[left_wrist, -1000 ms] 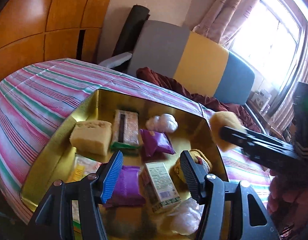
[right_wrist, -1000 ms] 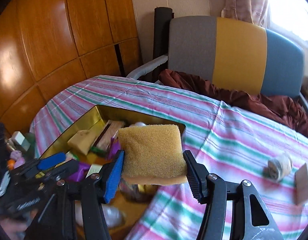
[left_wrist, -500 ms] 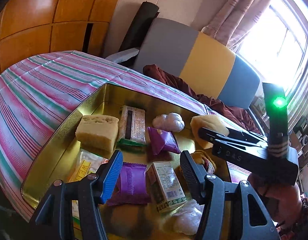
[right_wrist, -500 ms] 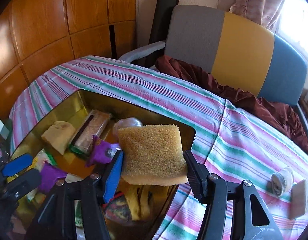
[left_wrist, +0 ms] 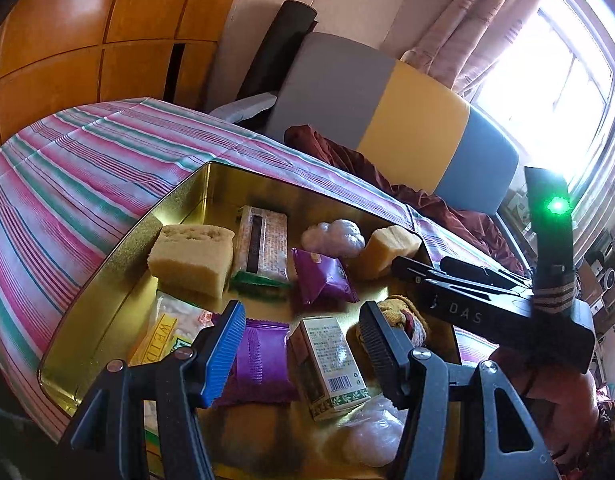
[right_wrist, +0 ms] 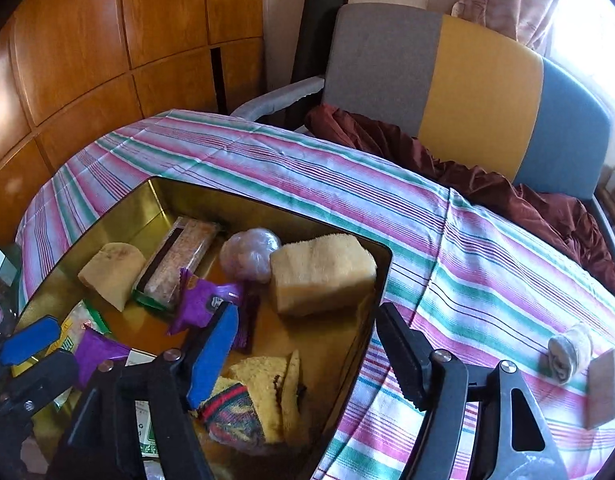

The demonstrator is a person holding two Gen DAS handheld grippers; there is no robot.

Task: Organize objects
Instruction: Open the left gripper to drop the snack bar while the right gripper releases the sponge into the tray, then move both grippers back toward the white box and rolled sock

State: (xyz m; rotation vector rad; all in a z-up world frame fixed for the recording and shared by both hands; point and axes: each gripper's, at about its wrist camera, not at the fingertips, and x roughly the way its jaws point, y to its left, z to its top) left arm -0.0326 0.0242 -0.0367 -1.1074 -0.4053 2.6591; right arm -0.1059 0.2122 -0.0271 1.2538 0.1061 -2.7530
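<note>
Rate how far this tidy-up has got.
Mostly done: the gold tin holds snacks, two sponges, a sock. In hand: nothing; the right tool is opening, with the yellow sponge released in the tin's corner. Left: a rolled sock and wooden block on the tablecloth.

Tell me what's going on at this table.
A person with a claw in each hand is sorting loose items into a gold tin. The right claw is opening, and the yellow sponge now lies in the tin's corner, clear of its pads. The left claw hovers open over the snack packets, holding nothing.
</note>
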